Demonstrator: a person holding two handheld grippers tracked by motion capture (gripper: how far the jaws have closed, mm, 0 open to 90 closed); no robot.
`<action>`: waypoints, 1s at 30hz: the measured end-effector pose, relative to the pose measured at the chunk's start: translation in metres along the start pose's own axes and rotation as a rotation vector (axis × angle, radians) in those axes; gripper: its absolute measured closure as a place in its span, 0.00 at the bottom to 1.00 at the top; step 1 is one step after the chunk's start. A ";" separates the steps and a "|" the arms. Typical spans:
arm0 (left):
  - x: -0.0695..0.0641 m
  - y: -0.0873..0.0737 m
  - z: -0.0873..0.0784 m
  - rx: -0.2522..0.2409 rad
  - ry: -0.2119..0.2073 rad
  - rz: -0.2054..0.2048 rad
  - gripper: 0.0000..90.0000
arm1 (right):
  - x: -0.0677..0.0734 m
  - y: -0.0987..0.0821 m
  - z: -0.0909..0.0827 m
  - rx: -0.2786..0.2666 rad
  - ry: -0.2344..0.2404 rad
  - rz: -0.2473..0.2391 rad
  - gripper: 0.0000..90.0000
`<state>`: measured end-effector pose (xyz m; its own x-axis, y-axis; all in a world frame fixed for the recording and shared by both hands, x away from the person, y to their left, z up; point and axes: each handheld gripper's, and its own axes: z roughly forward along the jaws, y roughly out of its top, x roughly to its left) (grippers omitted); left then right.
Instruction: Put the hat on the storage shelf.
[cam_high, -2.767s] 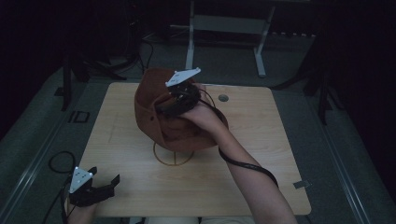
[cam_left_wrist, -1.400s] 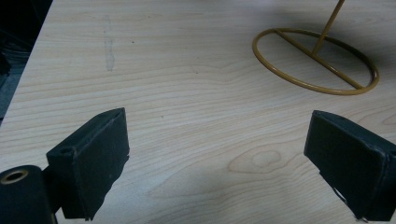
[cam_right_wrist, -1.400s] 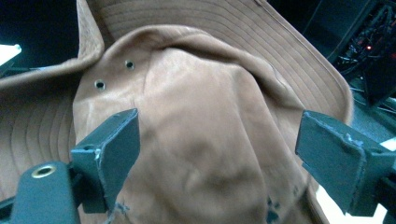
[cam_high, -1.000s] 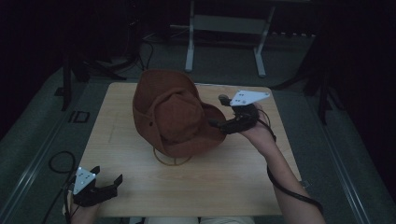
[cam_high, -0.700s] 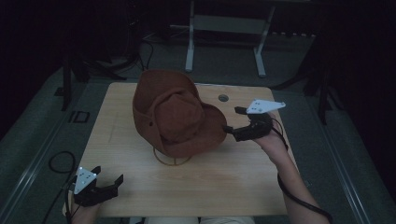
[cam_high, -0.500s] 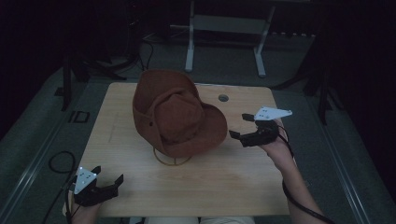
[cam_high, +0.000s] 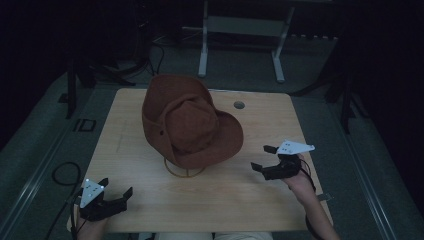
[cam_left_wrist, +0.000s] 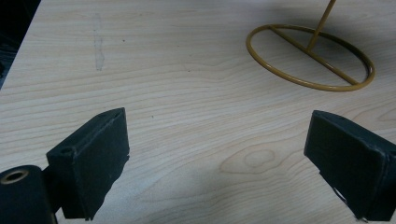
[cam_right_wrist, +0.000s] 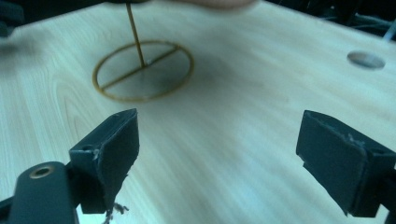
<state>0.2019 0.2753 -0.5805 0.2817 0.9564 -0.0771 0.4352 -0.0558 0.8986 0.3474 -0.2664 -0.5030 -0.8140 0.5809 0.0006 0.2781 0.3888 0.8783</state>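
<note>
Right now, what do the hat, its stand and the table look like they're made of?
The hat looks like soft brown suede or felt: matt, creased and floppy, though the dim light leaves that open. The stand seems to be thin metal wire with a yellowish, brass-like finish, formed as a ring with a crossbar and an upright rod. The table shows pale wood grain, possibly a smooth laminate.

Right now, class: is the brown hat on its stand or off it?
On: the hat sits atop the wire stand; both grippers are apart from it.

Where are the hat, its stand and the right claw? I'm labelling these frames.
hat (cam_high: 187, 125), high view, crown.
stand (cam_left_wrist: 310, 57), left gripper view, base crossbar.
right claw (cam_high: 264, 159), high view, between its fingertips.
</note>
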 end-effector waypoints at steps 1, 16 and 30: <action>0.000 0.000 0.000 0.000 -0.002 0.000 0.08 | 0.001 -0.006 0.001 0.002 0.003 0.002 0.14; 0.000 0.000 0.001 0.007 -0.006 0.003 0.08 | 0.012 -0.065 -0.005 0.042 -0.034 0.015 0.12; -0.001 -0.001 0.001 0.010 -0.009 0.003 0.08 | 0.017 -0.091 -0.029 0.053 -0.072 -0.028 0.12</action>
<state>0.2023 0.2743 -0.5816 0.2904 0.9537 -0.0786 0.4427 -0.0610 0.8946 0.2931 -0.3126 -0.5692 -0.7836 0.6184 -0.0598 0.2838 0.4420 0.8509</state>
